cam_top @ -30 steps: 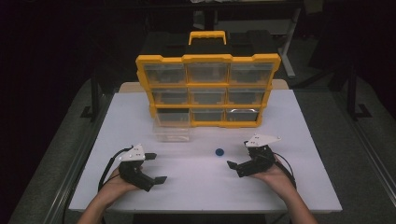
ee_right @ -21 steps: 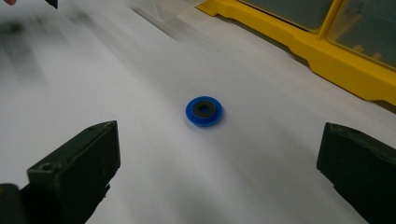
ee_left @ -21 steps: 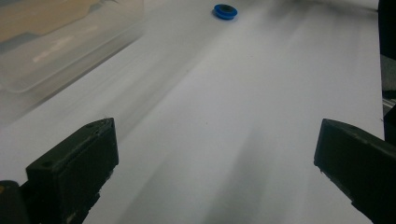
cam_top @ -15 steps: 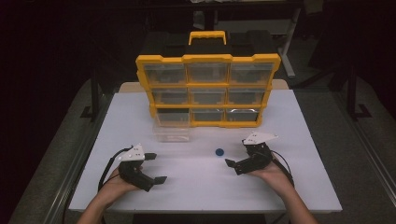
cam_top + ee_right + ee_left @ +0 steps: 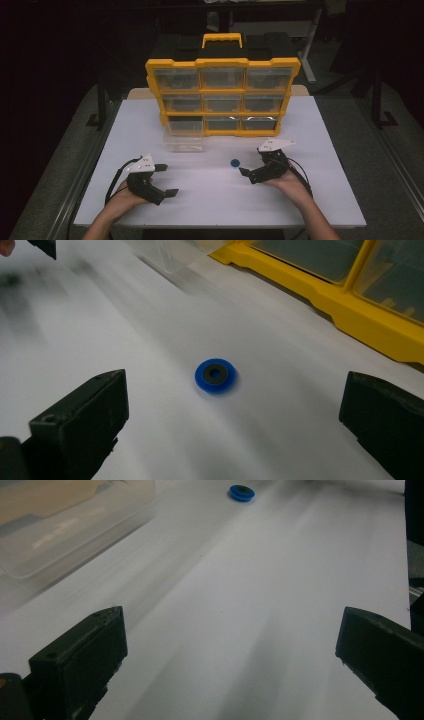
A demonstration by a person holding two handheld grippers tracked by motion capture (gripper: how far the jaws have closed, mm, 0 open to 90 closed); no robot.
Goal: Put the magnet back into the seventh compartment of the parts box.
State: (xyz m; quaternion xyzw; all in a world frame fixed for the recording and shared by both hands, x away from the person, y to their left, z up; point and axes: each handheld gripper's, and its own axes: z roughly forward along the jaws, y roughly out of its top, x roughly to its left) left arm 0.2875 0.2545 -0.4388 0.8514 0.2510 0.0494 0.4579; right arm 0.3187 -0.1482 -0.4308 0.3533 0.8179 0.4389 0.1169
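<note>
A: One small blue disc (image 5: 215, 375) lies flat on the white tabletop (image 5: 320, 200), a little toward its near edge from the middle, in front of the yellow drawer organizer (image 5: 222, 97) that stands at the far edge. How would you take it?

B: It looks light and stiff, probably plastic with a dark ring round a centre hole. It sits so low that there is little rim to pinch, and I'd guess it skates on this smooth surface. So the grip goes across the rim, one finger on each side, tips right down at the tabletop.

A: Which gripper is placed for that?

B: The right gripper (image 5: 258, 170). It rests low in the hand near the right part of the near edge, aimed left toward the disc, fingers spread wide with nothing between them; in the right gripper view the disc lies between them but farther ahead.

A: And the other?

B: The left gripper (image 5: 159, 180) sits by the near left corner, fingers also wide and empty, well apart from the disc. A clear drawer (image 5: 184, 141) rests on the tabletop just before the organizer's lower left slot.
</note>
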